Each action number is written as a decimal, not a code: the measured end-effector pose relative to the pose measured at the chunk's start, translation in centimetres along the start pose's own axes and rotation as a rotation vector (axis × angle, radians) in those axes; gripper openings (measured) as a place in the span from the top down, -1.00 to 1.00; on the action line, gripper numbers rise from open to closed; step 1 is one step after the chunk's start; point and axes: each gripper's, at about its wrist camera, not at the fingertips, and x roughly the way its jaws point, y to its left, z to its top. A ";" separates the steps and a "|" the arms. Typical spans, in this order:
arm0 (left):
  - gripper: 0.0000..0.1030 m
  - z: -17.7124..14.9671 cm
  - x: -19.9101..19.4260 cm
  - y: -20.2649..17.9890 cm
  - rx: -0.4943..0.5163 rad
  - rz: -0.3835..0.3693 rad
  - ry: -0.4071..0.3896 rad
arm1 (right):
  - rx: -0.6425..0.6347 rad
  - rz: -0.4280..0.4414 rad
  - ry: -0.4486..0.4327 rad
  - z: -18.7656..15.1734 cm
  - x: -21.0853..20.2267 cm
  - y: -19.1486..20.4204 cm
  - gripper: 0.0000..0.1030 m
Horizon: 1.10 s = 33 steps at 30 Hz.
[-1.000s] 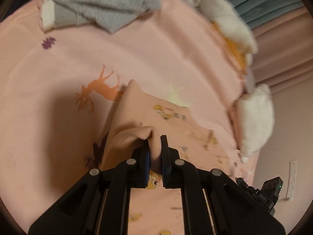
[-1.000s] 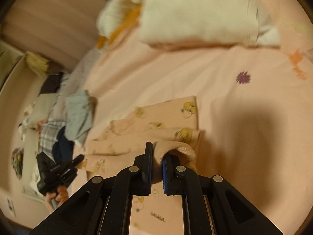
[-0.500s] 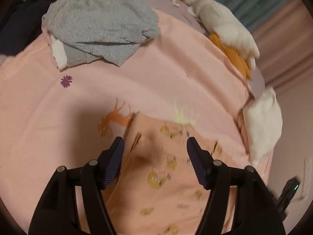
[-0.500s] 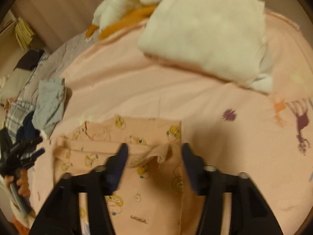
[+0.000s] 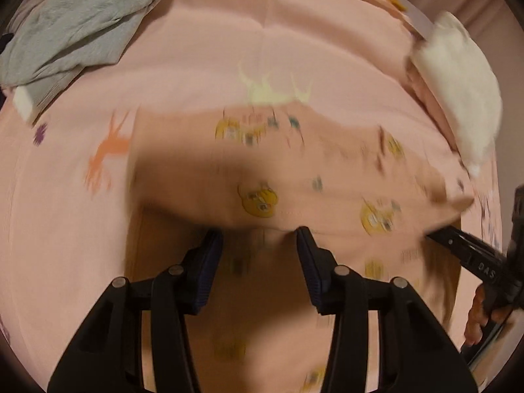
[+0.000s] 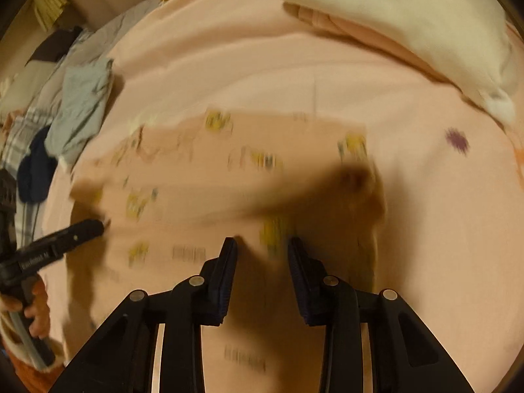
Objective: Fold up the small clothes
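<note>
A small pink garment (image 5: 294,177) printed with yellow cartoon faces lies partly folded on the pink bedsheet (image 5: 229,39); it also shows in the right wrist view (image 6: 203,177). My left gripper (image 5: 260,239) is open, its jaws apart right at the garment's folded near edge, holding nothing. My right gripper (image 6: 262,244) is open and empty, low over the same garment. Each gripper shows at the edge of the other's view: the right one (image 5: 458,242) and the left one (image 6: 75,232). Both views are motion-blurred.
A grey garment (image 5: 75,29) lies crumpled at the far left. A folded cream garment (image 5: 458,82) sits at the right, large in the right wrist view (image 6: 409,16). A pile of mixed clothes (image 6: 49,131) lies at the bed's left side.
Both grippers let go of the pink garment's edge and opened. Then both moved down closer to the garment, which now lies with its fold laid over.
</note>
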 end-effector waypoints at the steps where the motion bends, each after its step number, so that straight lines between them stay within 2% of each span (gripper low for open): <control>1: 0.10 1.2 0.6 0.1 -0.027 -0.001 -0.001 | 0.007 -0.001 -0.014 1.1 0.3 -0.1 0.31; 4: 0.11 4.8 0.8 0.8 -0.105 0.007 -0.035 | 0.063 -0.019 -0.037 4.2 0.5 -0.7 0.30; 7: 0.01 5.1 -2.5 2.6 -0.193 -0.049 -0.138 | 0.148 0.010 -0.068 5.0 -1.4 -1.7 0.30; 8: -0.19 4.7 -3.6 3.1 -0.198 -0.073 -0.154 | 0.154 0.036 -0.082 4.6 -2.3 -1.9 0.30; 9: -0.51 4.1 -4.6 3.5 -0.200 -0.081 -0.155 | 0.148 0.067 -0.091 4.0 -3.6 -2.2 0.21; 11: -0.78 2.3 -6.7 4.4 -0.209 -0.080 -0.150 | 0.143 0.082 -0.092 2.3 -5.8 -2.6 -0.08; 12: -0.78 1.0 -7.7 4.9 -0.215 -0.078 -0.143 | 0.146 0.081 -0.095 1.4 -6.8 -2.8 -0.27; 13: -0.78 -0.3 -8.6 5.4 -0.218 -0.081 -0.131 | 0.148 0.083 -0.098 0.1 -8.0 -3.1 -0.36; 16: -0.80 -5.1 -11.2 6.8 -0.240 -0.116 -0.109 | 0.159 0.101 -0.090 -4.0 -10.9 -4.0 -0.40; 17: -0.85 -6.9 -11.6 7.1 -0.262 -0.129 -0.108 | 0.171 0.114 -0.088 -4.9 -11.3 -4.3 -0.46; 18: -0.89 -8.4 -11.6 7.0 -0.280 -0.135 -0.106 | 0.198 0.133 -0.085 -6.7 -11.9 -4.8 -0.62; 19: -0.89 -10.1 -11.4 7.1 -0.299 -0.147 -0.095 | 0.231 0.150 -0.076 -8.4 -12.1 -5.4 -0.68; 20: -0.89 -12.2 -10.8 7.3 -0.315 -0.178 -0.066 | 0.256 0.162 -0.066 -8.4 -10.9 -4.5 -0.68; 23: -0.87 -16.2 -8.8 6.7 -0.361 -0.290 0.003 | 0.369 0.270 -0.003 -12.5 -8.7 -5.5 -0.68; 25: -0.87 -17.5 -7.6 6.1 -0.387 -0.329 0.023 | 0.426 0.329 0.022 -14.1 -7.5 -5.6 -0.68; 27: -0.87 -17.5 -5.9 5.4 -0.413 -0.338 0.035 | 0.462 0.363 0.030 -15.2 -5.7 -5.1 -0.68; 31: -0.87 -16.3 -5.3 3.9 -0.386 -0.314 -0.064 | 0.468 0.369 -0.019 -15.5 -4.2 -3.6 -0.68; 33: -0.90 -15.4 -4.7 3.3 -0.387 -0.376 -0.109 | 0.480 0.383 -0.080 -15.0 -4.5 -3.2 -0.68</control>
